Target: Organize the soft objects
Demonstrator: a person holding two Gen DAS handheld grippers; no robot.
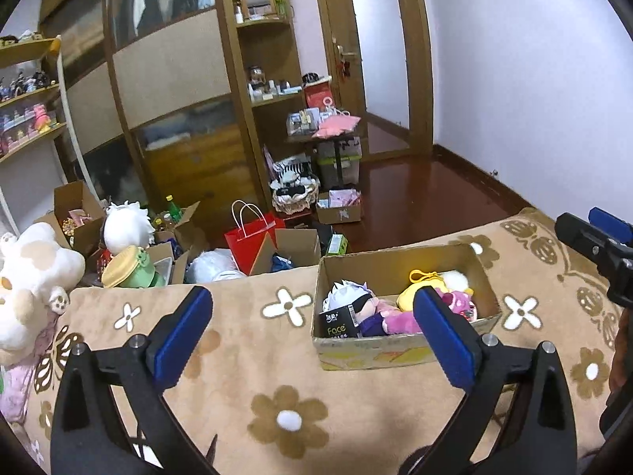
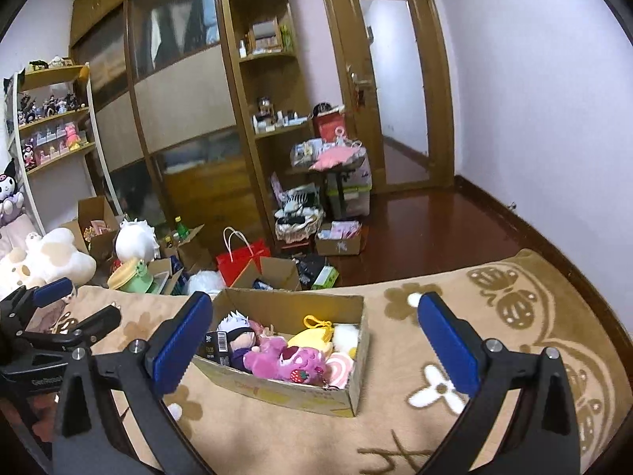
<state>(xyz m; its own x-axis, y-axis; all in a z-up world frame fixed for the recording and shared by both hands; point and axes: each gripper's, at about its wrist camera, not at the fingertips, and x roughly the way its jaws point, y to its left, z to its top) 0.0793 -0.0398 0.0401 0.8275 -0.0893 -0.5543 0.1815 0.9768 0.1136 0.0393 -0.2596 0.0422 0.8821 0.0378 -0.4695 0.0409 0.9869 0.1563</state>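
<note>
A cardboard box sits on a tan flowered blanket. It holds soft toys: a white-haired doll, a pink plush and a yellow plush. My left gripper is open and empty, hovering before the box. My right gripper is open and empty, with the box between its fingers in view. A big white-and-tan plush lies at the blanket's left edge.
Beyond the blanket the floor is crowded with open cartons, a red paper bag, a white round plush and a green-yellow toy. Wooden wardrobe, shelves and a door stand behind.
</note>
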